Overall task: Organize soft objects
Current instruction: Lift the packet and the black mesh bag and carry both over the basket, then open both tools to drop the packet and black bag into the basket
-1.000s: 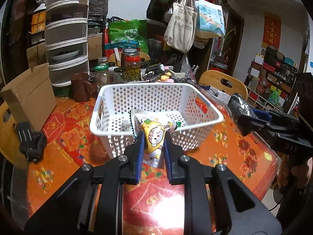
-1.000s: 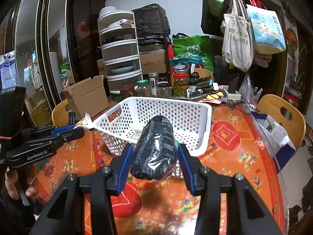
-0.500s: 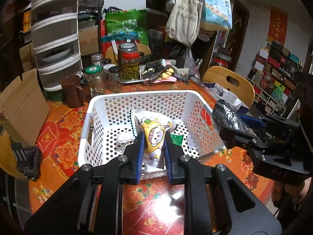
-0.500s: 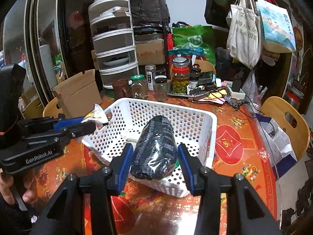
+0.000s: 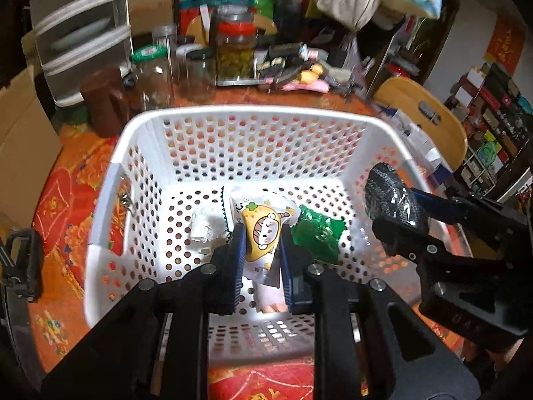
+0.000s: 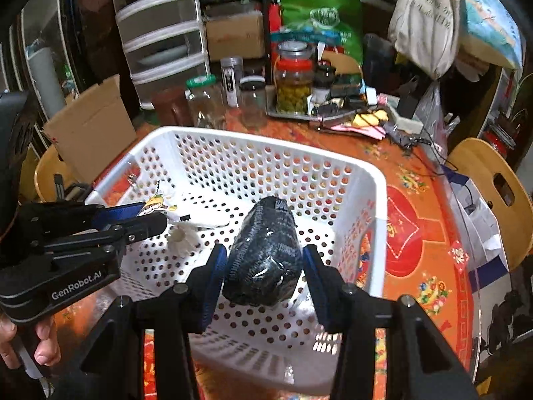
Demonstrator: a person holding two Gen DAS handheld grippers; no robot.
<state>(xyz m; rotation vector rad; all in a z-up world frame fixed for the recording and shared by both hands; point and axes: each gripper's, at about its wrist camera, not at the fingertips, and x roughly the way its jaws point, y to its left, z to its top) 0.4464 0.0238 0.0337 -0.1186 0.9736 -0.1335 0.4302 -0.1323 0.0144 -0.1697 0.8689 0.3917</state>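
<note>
A white perforated basket (image 5: 253,113) (image 6: 376,200) stands on the red patterned table. My left gripper (image 5: 261,233) is shut on a yellow cartoon snack packet (image 5: 260,236) and holds it over the basket's inside; it shows at the left of the right wrist view (image 6: 146,220). My right gripper (image 6: 263,260) is shut on a dark wrapped roll (image 6: 263,253) over the basket's right side; the roll shows in the left wrist view (image 5: 393,200). In the basket lie a green packet (image 5: 316,233) and a white wad (image 5: 203,225) (image 6: 183,238).
Glass jars (image 6: 293,80) and a brown cup (image 5: 103,103) stand behind the basket. A cardboard box (image 6: 90,126) and a drawer unit (image 6: 160,33) are at the back left. Wooden chairs (image 6: 493,193) stand to the right. A black clip (image 5: 20,260) lies at the table's left.
Both grippers have moved forward and tilted down, from in front of the basket to over its inside, each still holding its object.
</note>
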